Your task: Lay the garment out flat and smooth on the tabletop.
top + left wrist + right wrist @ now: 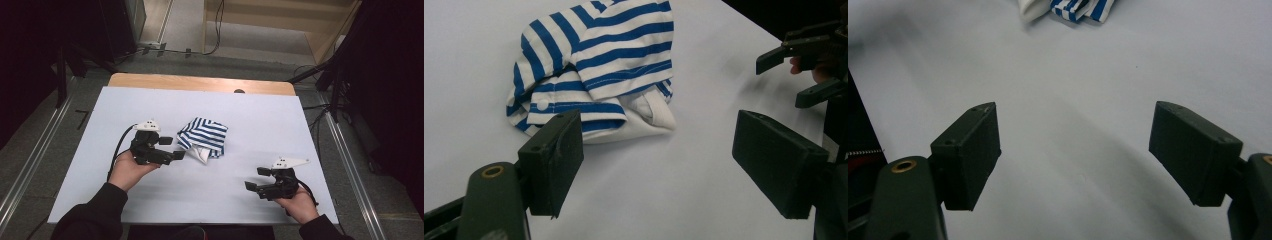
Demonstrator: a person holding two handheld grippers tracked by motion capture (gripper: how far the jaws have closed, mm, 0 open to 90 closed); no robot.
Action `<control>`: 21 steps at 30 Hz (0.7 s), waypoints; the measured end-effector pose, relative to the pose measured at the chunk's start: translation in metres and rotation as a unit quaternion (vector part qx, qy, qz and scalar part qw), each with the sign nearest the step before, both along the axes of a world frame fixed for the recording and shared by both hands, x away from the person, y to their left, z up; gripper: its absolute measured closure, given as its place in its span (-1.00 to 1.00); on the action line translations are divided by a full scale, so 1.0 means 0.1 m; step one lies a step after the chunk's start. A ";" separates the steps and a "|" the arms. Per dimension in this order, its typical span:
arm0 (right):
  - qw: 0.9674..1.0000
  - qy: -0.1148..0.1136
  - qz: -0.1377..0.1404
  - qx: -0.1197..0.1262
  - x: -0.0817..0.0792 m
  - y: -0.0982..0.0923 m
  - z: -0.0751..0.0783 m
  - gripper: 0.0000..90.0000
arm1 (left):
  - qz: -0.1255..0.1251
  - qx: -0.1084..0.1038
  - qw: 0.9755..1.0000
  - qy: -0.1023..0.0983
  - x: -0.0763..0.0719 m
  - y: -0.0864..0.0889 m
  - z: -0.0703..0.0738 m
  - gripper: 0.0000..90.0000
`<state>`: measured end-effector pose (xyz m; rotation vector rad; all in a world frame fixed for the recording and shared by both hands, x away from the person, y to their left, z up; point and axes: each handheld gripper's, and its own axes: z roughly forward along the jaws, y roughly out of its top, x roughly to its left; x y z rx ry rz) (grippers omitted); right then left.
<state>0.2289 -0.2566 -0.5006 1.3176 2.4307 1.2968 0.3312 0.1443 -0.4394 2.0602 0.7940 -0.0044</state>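
A folded blue-and-white striped garment [204, 138] lies bunched near the middle of the white table cover [250, 115], with a plain white part at its near edge. My left gripper [172, 148] stands open just left of it, jaws pointing at the cloth with nothing between them. In the left gripper view the garment [594, 65] sits just beyond the left jaw. My right gripper [257, 179] is open at the front right, well apart from the cloth. The right gripper view catches the garment's edge [1073, 9] at the top, far beyond the right gripper [1078, 150].
The table's wooden far edge [200, 82] shows beyond the white cover. Metal rails run along both sides on the floor, with cables and dark stands behind. In the left gripper view the right gripper [809, 70] shows at the upper right.
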 end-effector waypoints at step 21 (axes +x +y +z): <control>1.000 -0.008 -0.007 0.002 -0.01 -0.01 0.02 -0.57 | -0.019 0.015 1.000 0.003 0.31 -0.30 0.04 -0.50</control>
